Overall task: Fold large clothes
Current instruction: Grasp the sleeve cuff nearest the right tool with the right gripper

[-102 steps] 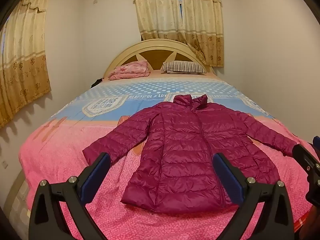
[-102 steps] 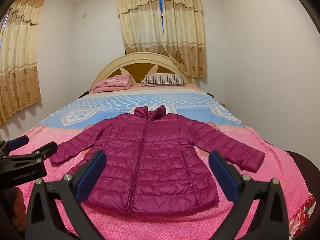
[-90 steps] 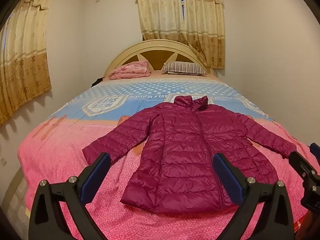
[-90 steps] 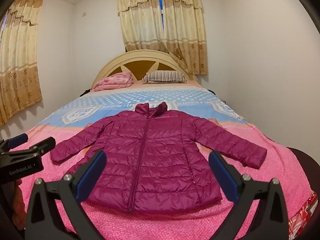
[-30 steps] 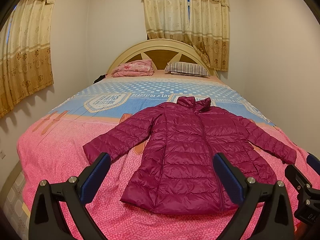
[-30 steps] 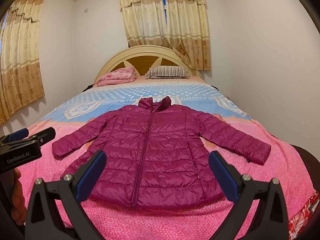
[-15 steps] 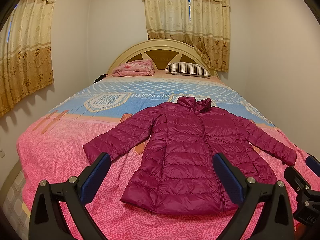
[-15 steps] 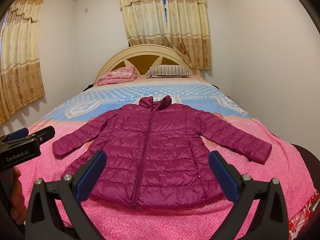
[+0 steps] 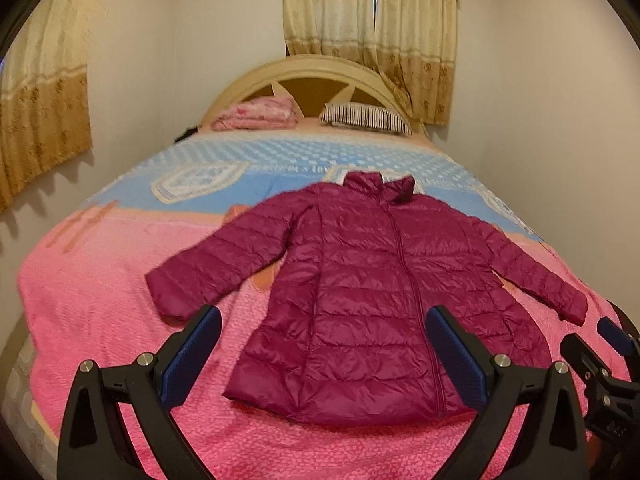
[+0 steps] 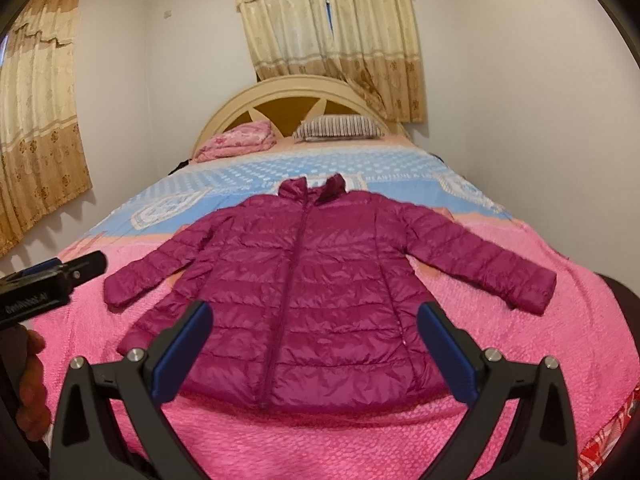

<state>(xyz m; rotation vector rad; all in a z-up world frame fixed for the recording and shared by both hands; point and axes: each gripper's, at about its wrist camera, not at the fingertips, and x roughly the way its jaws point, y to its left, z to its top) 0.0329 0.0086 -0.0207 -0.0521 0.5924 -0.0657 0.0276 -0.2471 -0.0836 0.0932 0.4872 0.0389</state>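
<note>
One garment is on the work surface: a magenta quilted puffer jacket (image 9: 372,292) with a stand-up collar, lying face up and zipped on the pink end of the bed (image 9: 100,304). Its hem lies near the foot edge, its collar points toward the arched cream wooden headboard (image 9: 316,80), and both sleeves are spread out and angled down toward the side edges. The near hem corners are flat and accessible.

Left gripper (image 9: 322,350): black frame, blue pads, jaws wide apart, holding nothing, poised above the hem at the foot edge. Right gripper (image 10: 314,346): same build, jaws likewise wide apart and empty, also above the hem. Neither touches the fabric.

Assessment: folding has not begun; the step in hand appears to be the approach. The next move likely calls for lowering a gripper onto a sleeve cuff or hem corner, pinching through the padded layers, and carrying that part across the body. The slick, puffy shell may slip from a shallow pinch, so a deep bite is advisable.

Surroundings: a folded pink blanket (image 10: 236,146) and a striped pillow (image 10: 340,127) lie at the head edge, well apart from the jacket. Beige patterned curtains (image 10: 332,16) hang behind.
</note>
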